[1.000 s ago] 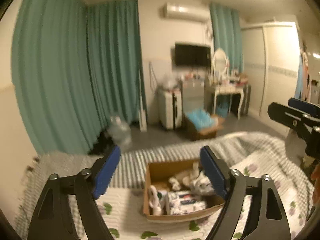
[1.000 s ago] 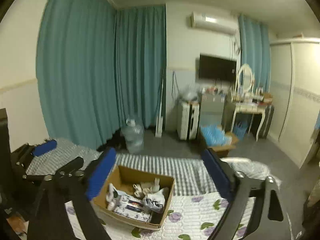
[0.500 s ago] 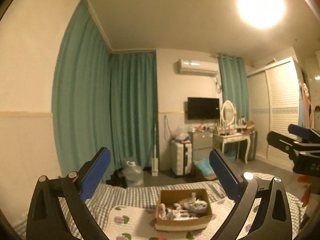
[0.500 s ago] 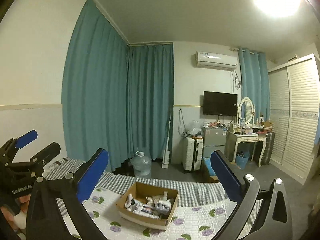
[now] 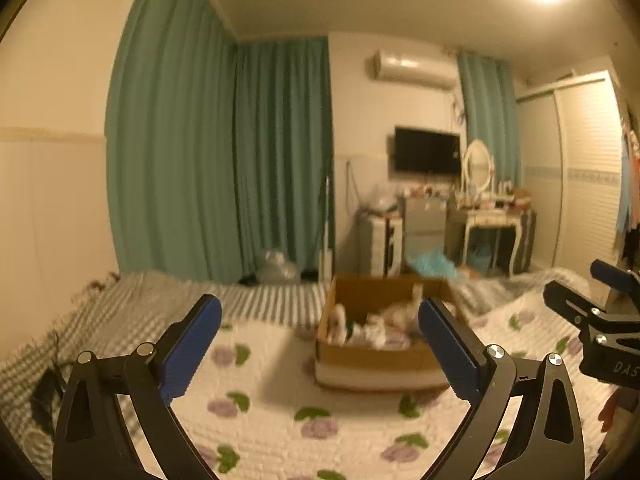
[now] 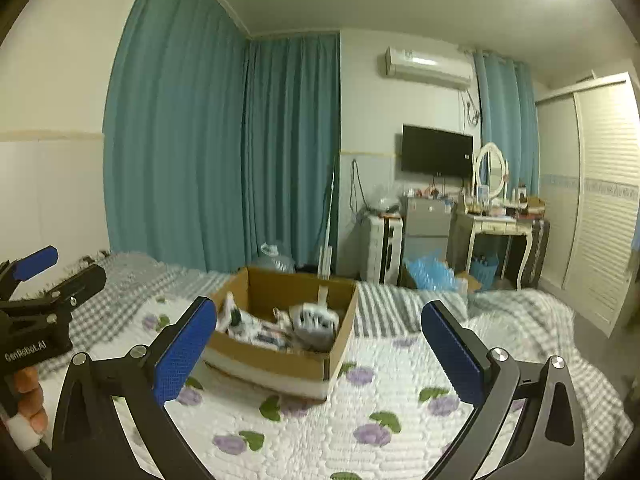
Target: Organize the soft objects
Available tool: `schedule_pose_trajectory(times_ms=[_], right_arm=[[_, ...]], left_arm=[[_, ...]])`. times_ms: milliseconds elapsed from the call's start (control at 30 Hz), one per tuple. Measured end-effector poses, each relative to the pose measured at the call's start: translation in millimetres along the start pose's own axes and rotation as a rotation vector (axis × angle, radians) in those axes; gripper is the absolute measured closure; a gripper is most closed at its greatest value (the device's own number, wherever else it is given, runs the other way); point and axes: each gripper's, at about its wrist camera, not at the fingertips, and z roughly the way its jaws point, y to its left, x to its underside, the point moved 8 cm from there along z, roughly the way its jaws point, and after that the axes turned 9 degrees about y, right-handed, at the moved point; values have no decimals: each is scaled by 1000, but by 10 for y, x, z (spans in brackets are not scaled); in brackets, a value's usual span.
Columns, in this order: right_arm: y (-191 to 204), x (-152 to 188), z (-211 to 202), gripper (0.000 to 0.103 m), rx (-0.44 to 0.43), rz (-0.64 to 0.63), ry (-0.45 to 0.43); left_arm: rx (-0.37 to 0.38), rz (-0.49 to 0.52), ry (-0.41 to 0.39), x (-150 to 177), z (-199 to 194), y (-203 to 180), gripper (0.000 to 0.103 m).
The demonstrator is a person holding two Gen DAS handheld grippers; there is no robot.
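Observation:
An open cardboard box (image 5: 376,356) (image 6: 288,356) sits on the bed and holds several white and patterned soft items (image 5: 372,330) (image 6: 312,322). My left gripper (image 5: 320,344) is open and empty, held above the quilt short of the box; it also shows at the left edge of the right wrist view (image 6: 36,280). My right gripper (image 6: 320,344) is open and empty, in front of the box; it shows at the right edge of the left wrist view (image 5: 600,300).
The bed has a white flowered quilt (image 6: 360,420) over a grey checked blanket (image 6: 120,292). Beyond the bed stand teal curtains (image 6: 240,152), a water jug (image 6: 276,258), a suitcase (image 6: 382,248), a dressing table (image 6: 500,224) and a wardrobe (image 6: 600,200).
Both cameras have tilted back down from the ceiling toward the bed, and the box appears larger and closer in both views. Both grippers stay open.

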Motion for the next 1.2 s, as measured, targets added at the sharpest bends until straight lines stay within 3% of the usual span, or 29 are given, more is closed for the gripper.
schedule_pose_trajectory(times_ms=[233,1200], right_arm=[[-87,323,335,0,-21,50,80],[-16,326,258,0,-31,81,76]], left_arm=[[23,-20,25,152,63,22,2],[68,0,93,350,147,-30,2]])
